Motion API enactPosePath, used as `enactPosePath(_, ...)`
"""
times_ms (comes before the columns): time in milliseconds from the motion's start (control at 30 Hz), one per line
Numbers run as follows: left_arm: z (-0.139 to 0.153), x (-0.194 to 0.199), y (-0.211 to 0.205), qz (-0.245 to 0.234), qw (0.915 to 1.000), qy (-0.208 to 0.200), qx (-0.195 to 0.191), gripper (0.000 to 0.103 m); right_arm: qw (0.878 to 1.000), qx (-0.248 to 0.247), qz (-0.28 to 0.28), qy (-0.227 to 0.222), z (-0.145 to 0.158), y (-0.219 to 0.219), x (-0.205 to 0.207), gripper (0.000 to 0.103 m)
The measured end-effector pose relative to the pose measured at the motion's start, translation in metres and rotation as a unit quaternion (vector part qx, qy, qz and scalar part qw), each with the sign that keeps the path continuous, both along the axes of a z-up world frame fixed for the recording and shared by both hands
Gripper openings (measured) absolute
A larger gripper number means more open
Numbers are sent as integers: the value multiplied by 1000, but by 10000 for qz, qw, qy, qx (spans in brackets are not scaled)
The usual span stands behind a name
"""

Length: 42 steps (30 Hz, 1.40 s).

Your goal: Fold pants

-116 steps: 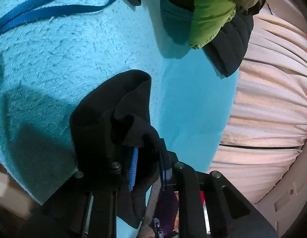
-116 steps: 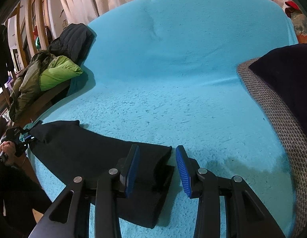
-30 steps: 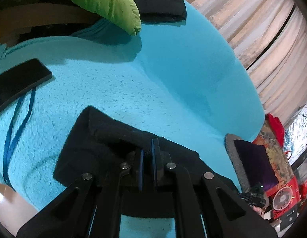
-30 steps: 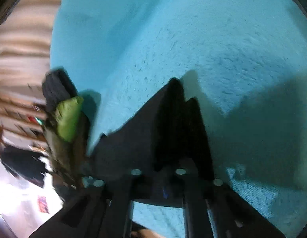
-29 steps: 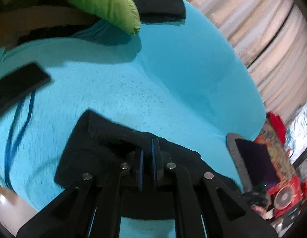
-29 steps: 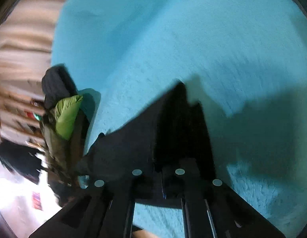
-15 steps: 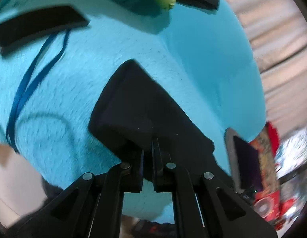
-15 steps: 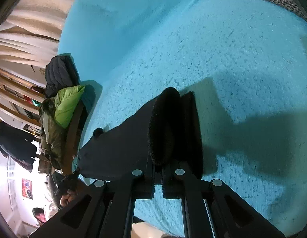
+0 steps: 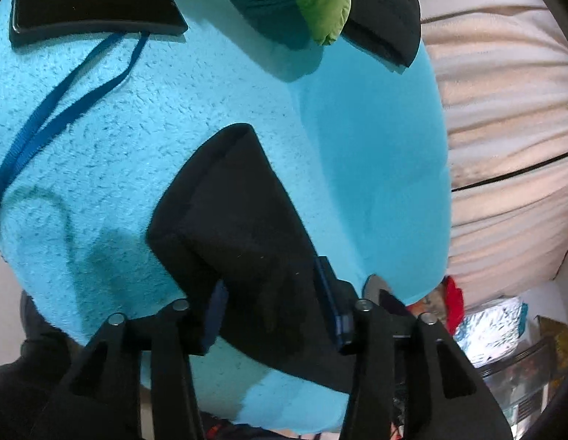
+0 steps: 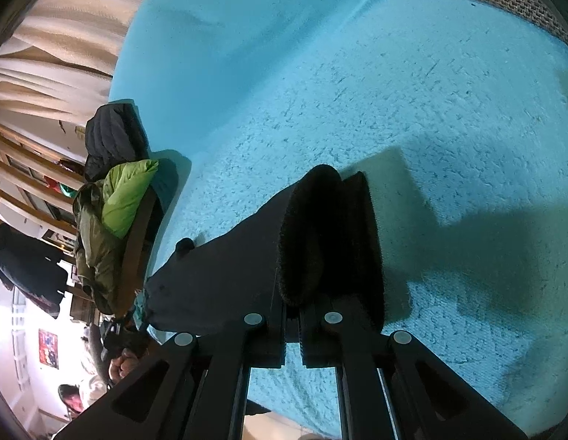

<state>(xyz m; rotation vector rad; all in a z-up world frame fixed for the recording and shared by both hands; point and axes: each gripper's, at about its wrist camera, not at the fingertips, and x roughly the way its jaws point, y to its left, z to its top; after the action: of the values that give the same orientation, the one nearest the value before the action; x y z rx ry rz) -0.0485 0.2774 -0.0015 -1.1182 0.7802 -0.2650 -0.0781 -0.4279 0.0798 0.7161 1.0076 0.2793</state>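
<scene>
The black fleece pants (image 9: 232, 227) lie folded into a thick, soft-edged wedge near the front edge of the fuzzy turquoise blanket (image 9: 100, 139). My left claw (image 9: 273, 304) angles downward, its jaws opening with the cloth loose between them. My right claw (image 10: 292, 322) tilts steeply down, pinched tight on a plush rolled fold.

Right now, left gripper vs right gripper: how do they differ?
The left gripper has its jaws opening, blue pads spread apart with the black pants lying between them; the right gripper is shut on the pants' folded edge. Both sit low over the turquoise blanket, at the same garment.
</scene>
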Motion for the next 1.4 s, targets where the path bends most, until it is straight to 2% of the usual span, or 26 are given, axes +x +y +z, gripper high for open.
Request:
enactPosePath(133,1,-2,0,80,9999,-54,34,44,10000,-6,-18,33,-2,-2,-1,5)
enactPosePath(167,3,-1,0,140,9998,-53,101,36,10000,-12,-13,33,-1,-2,-1,5)
enactPosePath(200,5,-4,0,173,9997,-44,184,17,10000,-10,-2,31,-2,-2,-1,5)
enactPosePath(233,6,-4,2,228,9991,29,353,5,10000,-23,6,33,-2,-2,-1,5)
enactPosePath(267,6,-5,3,265,9982,128,518,4,10000,-55,16,34,-2,-2,-1,4)
enactPosePath(367,5,-5,-4,209,9969,169,745,3,9998,-208,9,34,-1,-1,-2,3)
enactPosePath(533,34,-20,-14,123,9927,-457,1105,3,9997,-202,-87,-85,4,-8,-13,3)
enactPosePath(600,29,-21,-15,154,9924,-337,1173,3,9997,-186,-131,-106,5,-11,-17,3)
enactPosePath(700,13,-11,-11,152,9937,142,1103,3,9993,-317,-114,141,-3,-12,-16,3)
enactPosePath(767,14,-10,-11,194,9930,154,1155,3,9982,-488,-161,324,-9,-8,-13,3)
enactPosePath(867,19,-16,-12,295,9913,59,1284,3,9985,-389,-226,301,-9,-11,-14,4)
enactPosePath(933,18,-15,-13,288,9902,122,1364,4,9972,-363,-371,533,-18,-17,-12,3)
enactPosePath(1000,14,-19,-11,364,9888,236,1428,11,9973,-267,-456,501,-19,-21,-13,5)
enactPosePath(1033,16,-22,-9,516,9865,306,1522,15,9969,-414,-552,375,-13,-22,-15,11)
enactPosePath(1067,18,-27,-6,719,9839,332,1604,26,9960,-565,-641,270,-7,-22,-18,17)
enactPosePath(1100,22,-34,-1,939,9806,305,1695,37,9921,-930,-846,35,5,-23,-22,18)
enactPosePath(1167,42,-54,-1,1657,9604,79,2240,44,9830,-1429,-1031,-515,30,-19,-30,19)
enactPosePath(1233,67,-69,-15,1918,9386,-526,2819,44,9794,-1573,-760,-1012,47,-5,-33,19)
enactPosePath(1267,74,-70,-23,1846,9336,-752,2977,46,9782,-1618,-451,-1219,52,8,-33,19)
enactPosePath(1333,84,-61,-53,1232,9265,-1138,3369,48,9731,-1854,373,-1319,49,43,-27,18)
enactPosePath(1400,73,-40,-79,469,9285,-978,3552,48,9638,-2384,765,-921,30,66,-18,17)
